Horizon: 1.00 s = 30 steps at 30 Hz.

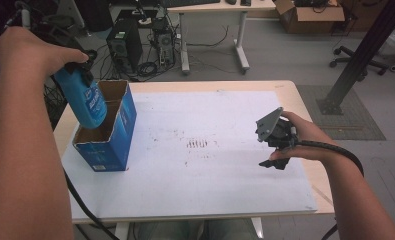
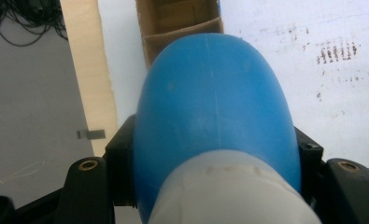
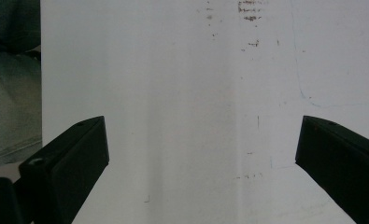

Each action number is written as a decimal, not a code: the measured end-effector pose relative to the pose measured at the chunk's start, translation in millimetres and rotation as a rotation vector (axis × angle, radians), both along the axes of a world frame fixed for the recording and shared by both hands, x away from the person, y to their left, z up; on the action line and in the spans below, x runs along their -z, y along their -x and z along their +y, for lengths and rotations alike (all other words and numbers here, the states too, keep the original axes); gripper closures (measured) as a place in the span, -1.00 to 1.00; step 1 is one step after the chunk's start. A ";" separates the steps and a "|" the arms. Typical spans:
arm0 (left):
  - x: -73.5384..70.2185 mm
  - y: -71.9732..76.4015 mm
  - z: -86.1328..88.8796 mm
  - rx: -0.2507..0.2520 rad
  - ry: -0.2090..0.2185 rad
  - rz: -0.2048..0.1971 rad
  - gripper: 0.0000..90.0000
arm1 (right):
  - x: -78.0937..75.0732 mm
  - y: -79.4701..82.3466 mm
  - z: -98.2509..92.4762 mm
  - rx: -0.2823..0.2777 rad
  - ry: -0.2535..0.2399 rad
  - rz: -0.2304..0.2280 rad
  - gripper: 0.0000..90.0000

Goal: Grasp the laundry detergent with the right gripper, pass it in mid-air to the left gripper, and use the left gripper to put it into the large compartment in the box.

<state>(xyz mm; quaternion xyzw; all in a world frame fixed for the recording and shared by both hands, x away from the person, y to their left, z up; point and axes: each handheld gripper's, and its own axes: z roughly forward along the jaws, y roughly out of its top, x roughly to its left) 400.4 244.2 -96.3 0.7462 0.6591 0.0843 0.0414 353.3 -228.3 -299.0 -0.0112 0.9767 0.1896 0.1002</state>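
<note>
A: What has the left gripper (image 1: 80, 70) got?

B: A blue bottle (image 1: 85, 100). In the left gripper view the jaws press against both sides of it up by its white cap (image 2: 233, 191), so it hangs bottom-down.

A: Where is it hanging?

B: At the left of the table (image 1: 295, 95), over the open top of a blue box (image 1: 107, 132). Its lower end looks to be just at or inside the rim. The box has a cardboard divider, and the bottle sits above the near compartment, I think; the angle makes that hard to settle.

A: Why hold it by the neck?

B: My guess is so the body can drop straight into the compartment without the jaws fouling the box walls.

A: And the right gripper (image 1: 274, 150)?

B: Low over the white mat (image 1: 210, 190) at the right, well apart from the box. Its jaws stand wide open with nothing between them. It seems parked out of the way.
</note>
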 end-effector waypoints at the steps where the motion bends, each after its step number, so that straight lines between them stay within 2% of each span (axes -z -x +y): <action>1: 1.5 -0.6 0.9 -0.001 0.001 0.001 -0.16 | 0.0 0.1 0.2 -0.001 0.000 0.001 -0.94; 10: 15.4 -7.6 8.9 -0.009 0.003 -0.002 -0.16 | -0.5 -1.2 2.2 0.001 0.006 0.003 -0.94; 23: 42.4 -16.2 15.8 -0.022 0.008 0.016 -0.16 | 0.8 -1.9 6.1 -0.004 0.009 0.006 -0.94; 30: 63.8 -21.2 13.5 -0.018 0.001 0.030 -0.16 | 1.3 -0.6 6.7 -0.008 0.001 0.004 -0.94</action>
